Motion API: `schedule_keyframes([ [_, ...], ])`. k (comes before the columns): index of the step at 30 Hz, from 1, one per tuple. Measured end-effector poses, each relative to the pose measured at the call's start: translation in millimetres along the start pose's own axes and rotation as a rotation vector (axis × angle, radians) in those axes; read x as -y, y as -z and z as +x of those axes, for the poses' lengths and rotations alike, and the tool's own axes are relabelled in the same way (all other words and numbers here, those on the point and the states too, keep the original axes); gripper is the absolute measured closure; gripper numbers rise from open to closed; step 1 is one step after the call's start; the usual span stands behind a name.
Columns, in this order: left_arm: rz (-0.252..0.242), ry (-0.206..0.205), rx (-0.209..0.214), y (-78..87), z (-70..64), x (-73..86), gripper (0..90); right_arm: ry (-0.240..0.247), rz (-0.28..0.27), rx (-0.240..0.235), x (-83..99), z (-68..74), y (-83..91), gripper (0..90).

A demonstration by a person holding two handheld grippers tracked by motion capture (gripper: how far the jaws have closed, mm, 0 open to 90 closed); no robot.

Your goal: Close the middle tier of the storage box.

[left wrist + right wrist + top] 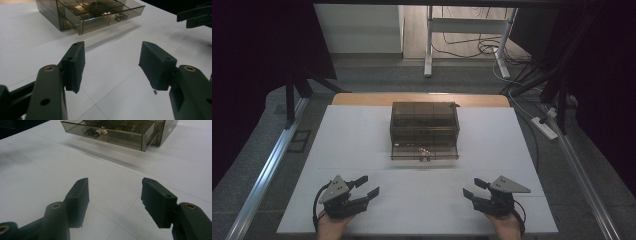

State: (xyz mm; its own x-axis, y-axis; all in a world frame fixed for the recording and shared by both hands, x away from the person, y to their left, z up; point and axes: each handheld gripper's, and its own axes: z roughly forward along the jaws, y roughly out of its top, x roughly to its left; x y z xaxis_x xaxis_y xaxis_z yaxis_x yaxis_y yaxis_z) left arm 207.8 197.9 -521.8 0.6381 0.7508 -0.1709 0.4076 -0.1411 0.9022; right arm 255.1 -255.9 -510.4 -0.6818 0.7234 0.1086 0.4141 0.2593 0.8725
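A smoky transparent drawer box (424, 125) stands at the middle of the white table (362, 145). Its bottom drawer (424, 153) is pulled out toward me, and small metallic items (424, 150) lie inside it. In the left gripper view the drawer (100, 15) is ahead at top, in the right gripper view the drawer (117, 131) is at top centre. My left gripper (366, 186) rests near the front left, open and empty. My right gripper (474, 188) rests near the front right, open and empty. Both sit well short of the box.
A wooden table edge (419, 98) lies behind the white surface. Metal rails (267, 170) run along both sides. Cables and a power strip (544, 127) lie on the floor at the right. In the left gripper view, the other gripper (197, 16) is at top right.
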Motion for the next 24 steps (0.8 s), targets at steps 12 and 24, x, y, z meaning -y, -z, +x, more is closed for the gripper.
schedule_keyframes([
  [12, 0.009, -0.011, 0.020, -8.2, -5.6, -3.0, 39.8, 0.023, 0.011, -0.016, -2.3, 7.1, -8.1, 39.5],
  [24, 0.017, -0.016, 0.036, -14.1, -9.5, -5.8, 40.6, 0.036, 0.026, -0.037, -4.3, 13.4, -14.4, 40.6],
])
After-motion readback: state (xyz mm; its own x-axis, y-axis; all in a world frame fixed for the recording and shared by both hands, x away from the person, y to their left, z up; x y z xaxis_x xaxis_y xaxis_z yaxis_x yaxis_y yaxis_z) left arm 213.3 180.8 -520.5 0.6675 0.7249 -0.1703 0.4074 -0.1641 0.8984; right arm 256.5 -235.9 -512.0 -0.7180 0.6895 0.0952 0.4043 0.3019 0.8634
